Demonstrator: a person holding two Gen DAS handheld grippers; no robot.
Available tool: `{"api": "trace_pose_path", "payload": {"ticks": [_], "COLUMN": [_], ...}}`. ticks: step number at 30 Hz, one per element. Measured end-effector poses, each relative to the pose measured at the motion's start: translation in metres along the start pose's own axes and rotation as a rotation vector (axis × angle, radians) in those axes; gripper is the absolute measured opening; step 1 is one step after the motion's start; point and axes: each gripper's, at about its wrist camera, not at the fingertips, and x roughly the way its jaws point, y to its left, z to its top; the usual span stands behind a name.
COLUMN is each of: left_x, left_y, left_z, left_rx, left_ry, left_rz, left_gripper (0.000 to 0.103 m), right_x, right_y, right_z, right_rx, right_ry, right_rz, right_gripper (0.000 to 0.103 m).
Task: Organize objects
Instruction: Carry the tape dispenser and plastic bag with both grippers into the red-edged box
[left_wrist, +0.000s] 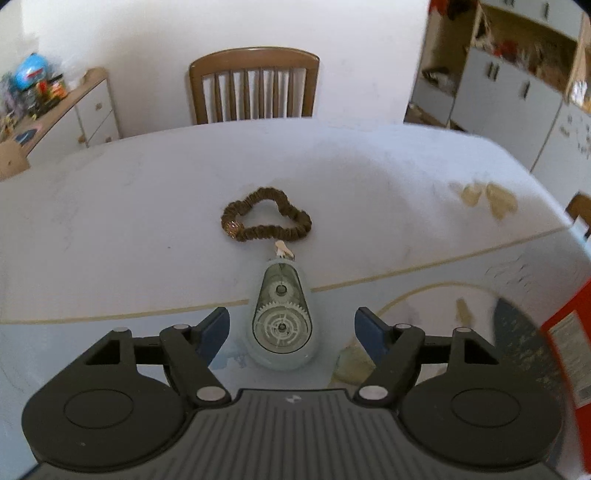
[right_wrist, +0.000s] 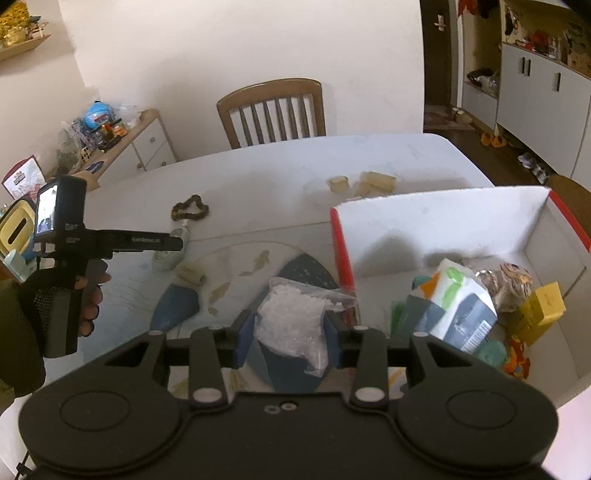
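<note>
A pale green correction-tape dispenser (left_wrist: 281, 321) lies on the table between the spread fingers of my left gripper (left_wrist: 290, 321), which is open; neither pad touches it. Just beyond it lies a brown hair scrunchie (left_wrist: 266, 218). The right wrist view shows the same dispenser (right_wrist: 168, 254) and scrunchie (right_wrist: 190, 208) at the left, under the left gripper (right_wrist: 177, 242). My right gripper (right_wrist: 290, 338) is shut on a clear plastic bag of white beads (right_wrist: 291, 321), held above the table just left of a red-and-white cardboard box (right_wrist: 436, 218).
The box holds several packets and a yellow carton (right_wrist: 543, 306). Beige cylinders (right_wrist: 369, 182) lie on the table behind it, another (right_wrist: 190, 275) near the dispenser. A wooden chair (left_wrist: 255, 88) stands at the far edge. A gloved hand (right_wrist: 88, 295) grips the left tool.
</note>
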Motion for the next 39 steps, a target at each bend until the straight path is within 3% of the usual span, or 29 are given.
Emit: {"api": "trace_pose_path", "payload": {"ticks": [9, 14, 25, 39], "left_x": [0.021, 0.019, 0.002, -0.072], "left_y": [-0.004, -0.001, 0.004, 0.003], "left_z": [-0.003, -0.002, -0.005, -0.014], "left_rx": [0.015, 0.0, -0.032, -0.104], "left_ry": [0.026, 0.013, 0.007, -0.027], "left_rz": [0.03, 0.04, 0.043, -0.06], "left_gripper": [0.074, 0.052, 0.051, 0.051], "right_x": [0.004, 0.003, -0.005, -0.036], "right_y": [-0.003, -0.002, 0.005, 0.005], "right_z": [0.0, 0.002, 0.008, 0.011], "right_rx": [0.001, 0.0, -0.031, -0.057], "right_ry": [0.015, 0.016, -0.003, -0.07], "right_rz": [-0.01, -0.006, 0.007, 0.041], "right_gripper": [0.039, 0.039, 0.038, 0.037]}}
